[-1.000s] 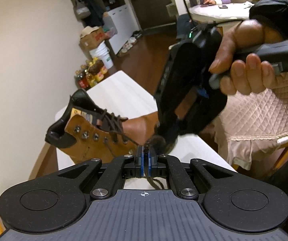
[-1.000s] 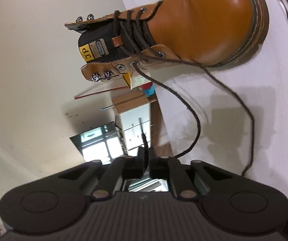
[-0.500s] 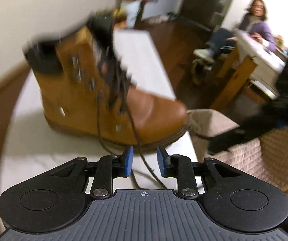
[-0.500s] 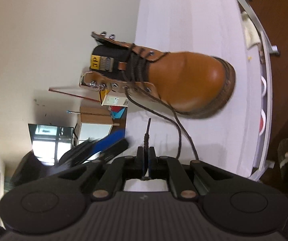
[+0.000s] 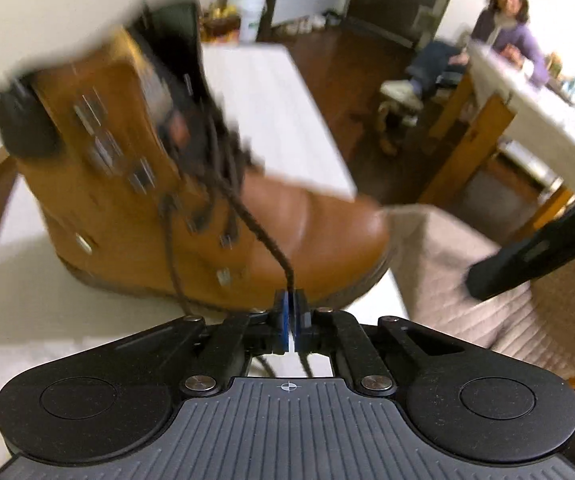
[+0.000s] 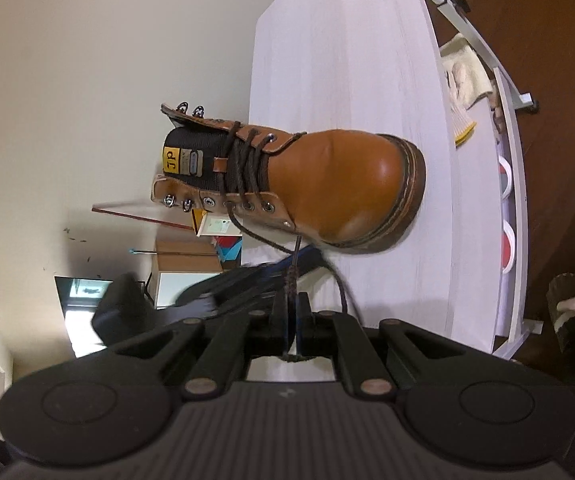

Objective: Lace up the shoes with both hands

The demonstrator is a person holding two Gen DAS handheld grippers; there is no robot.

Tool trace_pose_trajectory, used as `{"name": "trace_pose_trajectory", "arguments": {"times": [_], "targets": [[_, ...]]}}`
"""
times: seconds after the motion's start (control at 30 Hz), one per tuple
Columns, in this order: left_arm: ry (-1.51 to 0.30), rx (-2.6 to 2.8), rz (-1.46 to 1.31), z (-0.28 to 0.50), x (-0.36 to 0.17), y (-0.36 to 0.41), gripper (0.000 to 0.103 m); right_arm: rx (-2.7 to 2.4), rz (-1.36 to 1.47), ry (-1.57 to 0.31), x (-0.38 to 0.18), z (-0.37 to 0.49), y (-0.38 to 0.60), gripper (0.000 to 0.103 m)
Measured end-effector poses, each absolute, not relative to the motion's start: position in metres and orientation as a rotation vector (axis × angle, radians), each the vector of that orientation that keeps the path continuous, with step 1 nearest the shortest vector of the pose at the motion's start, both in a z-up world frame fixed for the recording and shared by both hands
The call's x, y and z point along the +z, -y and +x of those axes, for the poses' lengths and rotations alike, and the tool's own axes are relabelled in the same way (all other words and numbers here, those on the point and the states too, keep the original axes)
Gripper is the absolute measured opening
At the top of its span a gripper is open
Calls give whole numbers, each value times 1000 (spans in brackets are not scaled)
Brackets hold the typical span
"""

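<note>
A tan leather boot (image 5: 167,200) (image 6: 327,184) with dark brown laces stands on the white table (image 5: 279,112) (image 6: 347,60). In the left wrist view it is close and blurred. One lace strand (image 5: 255,224) runs from the eyelets down into my left gripper (image 5: 289,304), which is shut on it just in front of the toe. My right gripper (image 6: 292,308) is shut on the other lace end (image 6: 292,276), whose tip sticks up past the pads. The left gripper (image 6: 247,280) shows blurred in the right wrist view, low beside the boot.
A quilted pink cushion (image 5: 467,280) lies past the table's near corner. A person (image 5: 507,20) sits at a wooden-legged table at the back right. Boxes and a white bucket (image 5: 247,12) stand by the far wall. A pale cloth (image 6: 463,76) lies on a rack beyond the table edge.
My left gripper opened, came in close to the boot and shut on a lace strand. My right gripper drew back from the boot, still holding its lace end.
</note>
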State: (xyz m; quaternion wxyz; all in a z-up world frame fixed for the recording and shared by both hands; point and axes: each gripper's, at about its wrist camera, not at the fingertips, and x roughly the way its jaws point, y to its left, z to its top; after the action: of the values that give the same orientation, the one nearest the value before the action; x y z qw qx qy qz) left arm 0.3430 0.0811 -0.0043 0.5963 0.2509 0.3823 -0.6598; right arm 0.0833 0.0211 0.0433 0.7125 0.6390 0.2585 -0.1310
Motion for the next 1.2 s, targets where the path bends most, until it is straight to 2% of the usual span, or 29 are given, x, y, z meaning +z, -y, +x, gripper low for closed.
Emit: {"name": "trace_pose_trajectory", "arguments": {"times": [0.13, 0.27, 0.47, 0.63, 0.7, 0.8, 0.9, 1.0, 1.2], "targets": [[-857, -1561, 550, 373, 65, -98, 2, -259, 1393, -566, 42, 94, -22, 4], [-767, -1569, 763, 388, 96, -107, 2, -256, 1340, -565, 45, 103, -27, 4], [-528, -1558, 1245, 385, 103, -111, 2, -299, 1264, -549, 54, 99, -34, 4], [-537, -1572, 1375, 372, 70, -126, 3, -328, 1274, -494, 62, 88, -34, 4], [-579, -1565, 1371, 369, 55, -130, 9, -322, 1286, -465, 66, 88, -30, 4], [-667, -1554, 1281, 367, 46, -125, 10, -302, 1295, -415, 68, 94, -21, 4], [-671, -1539, 1194, 368, 59, -107, 10, -271, 1314, -365, 65, 111, -8, 4], [-627, -1534, 1094, 373, 84, -78, 18, -225, 1351, -328, 55, 127, -4, 4], [-601, -1564, 1082, 392, 111, -21, 18, -213, 1438, -282, 31, 151, -7, 4]]}}
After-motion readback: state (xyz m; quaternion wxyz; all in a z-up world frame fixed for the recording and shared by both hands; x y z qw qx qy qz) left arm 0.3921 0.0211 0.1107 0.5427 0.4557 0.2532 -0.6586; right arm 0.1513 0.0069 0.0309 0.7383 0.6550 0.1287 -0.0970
